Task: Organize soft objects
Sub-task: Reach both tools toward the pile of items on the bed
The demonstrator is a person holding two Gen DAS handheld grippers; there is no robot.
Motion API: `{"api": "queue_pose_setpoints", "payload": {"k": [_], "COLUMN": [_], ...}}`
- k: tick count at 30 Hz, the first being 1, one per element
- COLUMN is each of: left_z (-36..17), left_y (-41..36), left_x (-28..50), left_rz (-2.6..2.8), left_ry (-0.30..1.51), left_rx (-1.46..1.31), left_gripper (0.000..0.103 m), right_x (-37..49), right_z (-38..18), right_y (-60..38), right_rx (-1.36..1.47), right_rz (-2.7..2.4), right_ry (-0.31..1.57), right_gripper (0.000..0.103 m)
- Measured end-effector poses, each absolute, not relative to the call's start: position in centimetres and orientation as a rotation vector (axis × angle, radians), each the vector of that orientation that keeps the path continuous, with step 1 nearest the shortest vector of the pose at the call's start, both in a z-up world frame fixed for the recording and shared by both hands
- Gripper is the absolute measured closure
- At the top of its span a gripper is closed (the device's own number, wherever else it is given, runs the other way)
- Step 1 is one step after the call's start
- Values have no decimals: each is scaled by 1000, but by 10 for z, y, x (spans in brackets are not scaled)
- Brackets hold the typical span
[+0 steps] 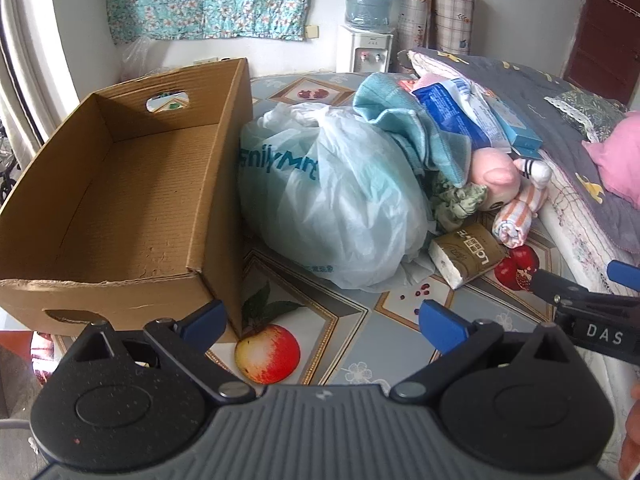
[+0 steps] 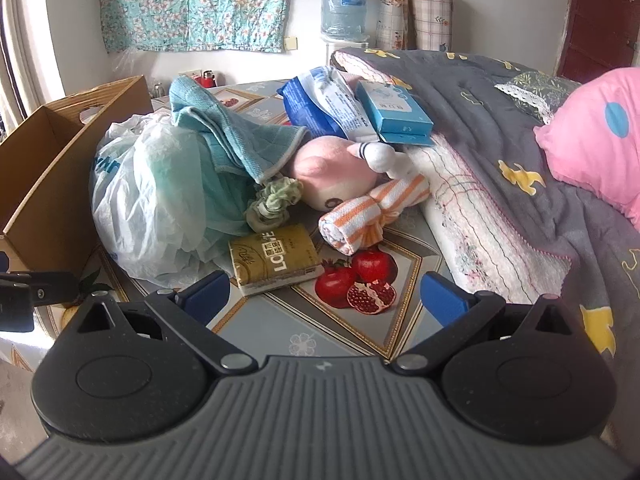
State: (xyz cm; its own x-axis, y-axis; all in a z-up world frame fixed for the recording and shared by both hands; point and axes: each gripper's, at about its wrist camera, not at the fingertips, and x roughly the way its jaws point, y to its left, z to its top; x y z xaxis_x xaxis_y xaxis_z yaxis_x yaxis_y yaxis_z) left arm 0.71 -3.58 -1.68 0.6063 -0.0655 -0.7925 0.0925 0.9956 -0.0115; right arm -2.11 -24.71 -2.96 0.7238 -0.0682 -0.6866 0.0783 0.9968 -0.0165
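An empty cardboard box (image 1: 132, 184) stands on the left of the table; its corner (image 2: 48, 168) shows in the right wrist view. Beside it lies a pile: a stuffed white plastic bag (image 1: 332, 200) (image 2: 160, 200), a teal towel (image 1: 400, 128) (image 2: 240, 136), a pink plush toy (image 1: 496, 176) (image 2: 332, 172), a green scrunchie (image 2: 276, 200), an orange-striped rolled cloth (image 1: 516, 220) (image 2: 372, 216) and a gold tissue pack (image 1: 468, 256) (image 2: 276, 264). My left gripper (image 1: 324, 324) hovers open near the box's front corner. My right gripper (image 2: 324, 300) hovers open just short of the tissue pack, holding nothing.
A blue wipes pack (image 2: 324, 104) and blue boxes (image 2: 394, 116) top the pile. A folded grey quilt (image 2: 520, 152) with a pink pillow (image 2: 600, 136) fills the right side. Behind stand a water dispenser (image 1: 366, 24) and rolled mats (image 1: 436, 12). The fruit-print tablecloth (image 2: 340, 320) is bare in front.
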Motion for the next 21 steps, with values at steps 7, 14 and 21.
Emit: {"api": "queue_pose_setpoints", "payload": {"k": [7, 14, 21], "left_z": [-7, 8, 29], "left_y": [-52, -56, -72], "left_x": [17, 48, 85], "left_rz": [-167, -207, -249], "left_ry": [854, 763, 680], "left_rx": [70, 3, -37], "left_gripper": [0, 1, 5], "right_x": [-18, 7, 58], "right_z": [-28, 6, 30], "right_y": [-279, -310, -339], "right_rx": [62, 78, 115], "right_rz": [-95, -69, -28], "right_ry": [677, 543, 520], "right_gripper": [1, 1, 1]}}
